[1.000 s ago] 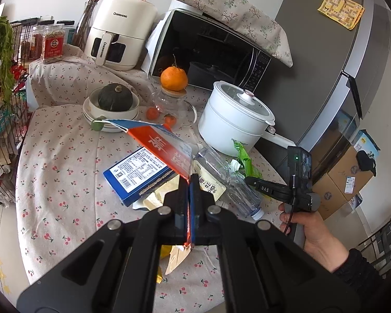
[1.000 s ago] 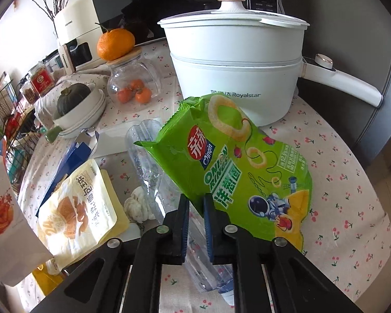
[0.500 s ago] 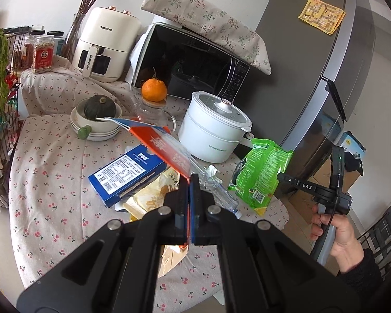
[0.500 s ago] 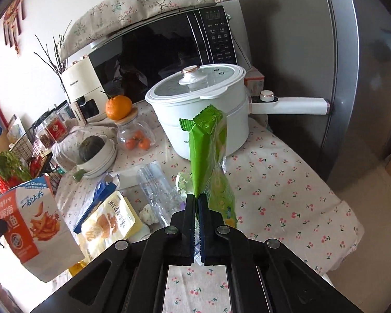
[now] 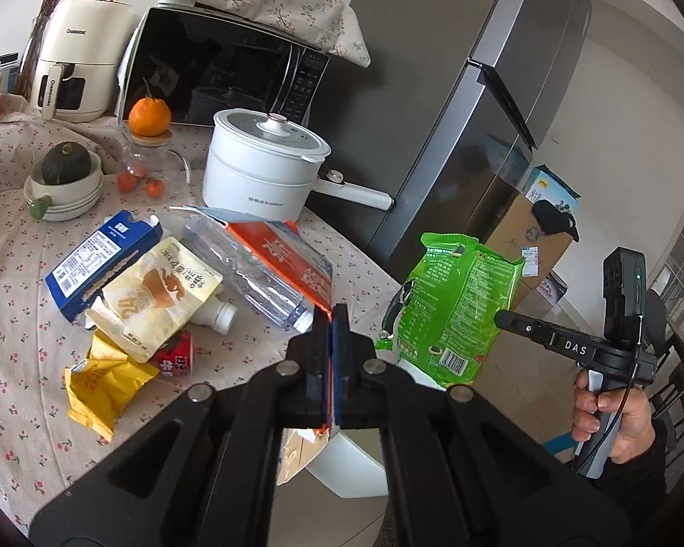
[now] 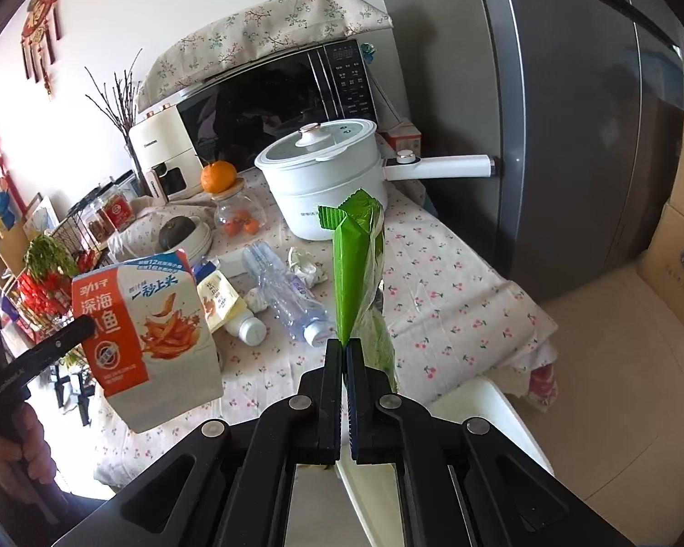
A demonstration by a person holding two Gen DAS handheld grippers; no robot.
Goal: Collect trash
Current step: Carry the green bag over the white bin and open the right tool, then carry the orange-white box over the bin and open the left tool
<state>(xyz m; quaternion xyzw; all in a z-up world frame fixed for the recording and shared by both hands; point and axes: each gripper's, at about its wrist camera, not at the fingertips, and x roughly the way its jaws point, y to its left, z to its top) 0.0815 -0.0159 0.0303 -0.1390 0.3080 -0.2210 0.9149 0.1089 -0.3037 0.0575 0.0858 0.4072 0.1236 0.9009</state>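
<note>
The green snack bag (image 6: 358, 269) hangs clear of the table (image 6: 456, 301), pinched at its lower edge by the right gripper (image 6: 344, 346), whose jaws are clamped flat on the foil; seen from the left wrist, the bag (image 5: 456, 314) hangs out past the table's edge, in front of the grey refrigerator (image 5: 456, 105), with the person's right hand (image 5: 615, 415) on the handle below. The orange-and-white snack bag (image 6: 146, 332) is likewise in the air, held by the left gripper (image 5: 331, 314), its jaws closed tight on the bag's edge, on the side of the green snack bag away from the refrigerator. Beyond the green snack bag, on the cherry-print cloth, lie the remaining pieces: a clear plastic bottle (image 6: 287, 294) on its side, a crumpled white wrapper (image 6: 305, 264) just beside it, a yellow pouch (image 5: 159, 296) overlapping a blue carton (image 5: 100, 264), a small white bottle (image 5: 214, 314), a red can (image 5: 175, 355) and a crumpled yellow bag (image 5: 100, 387). Farther back from the green snack bag stand a white electric pot (image 6: 328, 178), a glass jar (image 6: 237, 216) with an orange on its lid, and a microwave (image 6: 273, 105).
</note>
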